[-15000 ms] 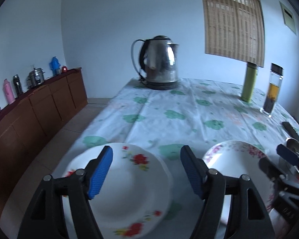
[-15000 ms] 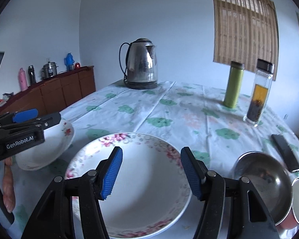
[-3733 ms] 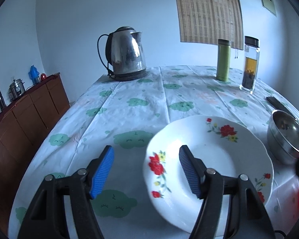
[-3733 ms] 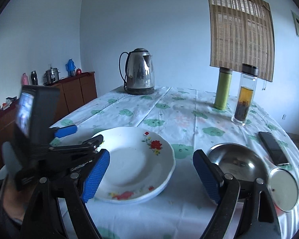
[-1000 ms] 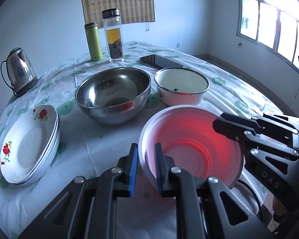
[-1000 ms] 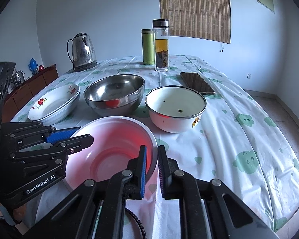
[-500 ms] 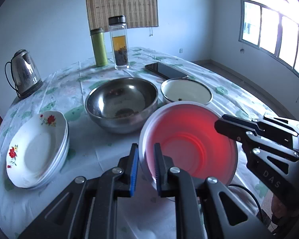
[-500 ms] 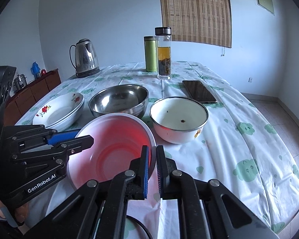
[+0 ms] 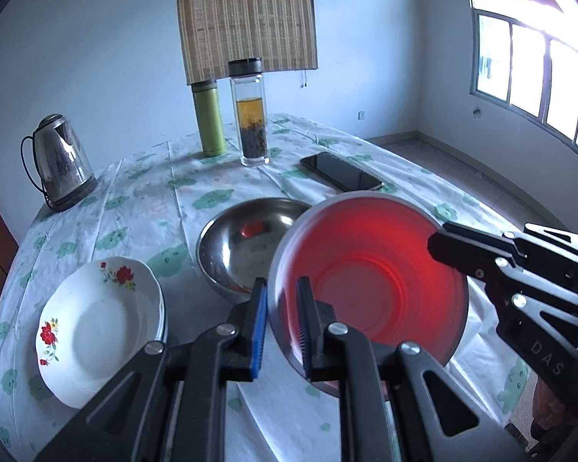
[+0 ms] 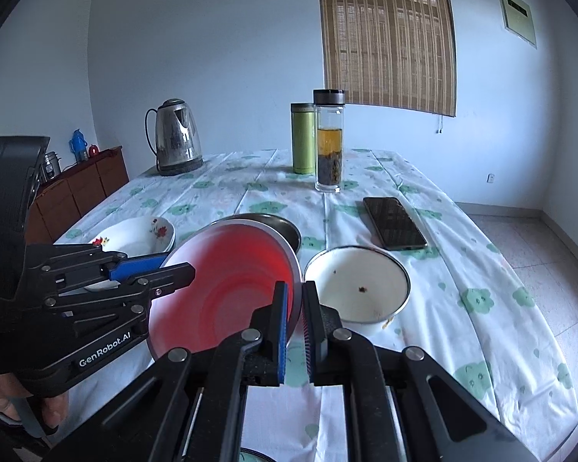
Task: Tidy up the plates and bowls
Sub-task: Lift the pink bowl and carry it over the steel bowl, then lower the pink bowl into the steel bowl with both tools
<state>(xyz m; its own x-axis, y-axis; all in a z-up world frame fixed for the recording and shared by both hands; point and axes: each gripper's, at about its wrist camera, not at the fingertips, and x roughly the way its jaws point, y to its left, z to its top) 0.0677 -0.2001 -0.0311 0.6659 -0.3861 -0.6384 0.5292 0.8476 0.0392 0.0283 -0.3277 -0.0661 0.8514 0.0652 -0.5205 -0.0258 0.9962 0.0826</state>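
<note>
A red bowl (image 9: 370, 273) with a pale rim is held in the air between both grippers, tilted toward the cameras. My left gripper (image 9: 281, 304) is shut on its left rim. My right gripper (image 10: 294, 302) is shut on its right rim (image 10: 227, 292). Below and behind it sits a steel bowl (image 9: 242, 242), partly hidden. A white enamel bowl (image 10: 356, 288) stands to the right. A stack of white flowered plates (image 9: 96, 319) lies to the left, also in the right wrist view (image 10: 142, 236).
A phone (image 10: 395, 223) lies beyond the enamel bowl. A glass tea bottle (image 10: 328, 142), a green flask (image 10: 303, 138) and a steel kettle (image 10: 177, 138) stand at the table's far side. A wooden sideboard (image 10: 81, 188) is left of the table.
Both grippers have lifted the red bowl higher off the table and carried it forward, so that it now overlaps the steel bowl in view.
</note>
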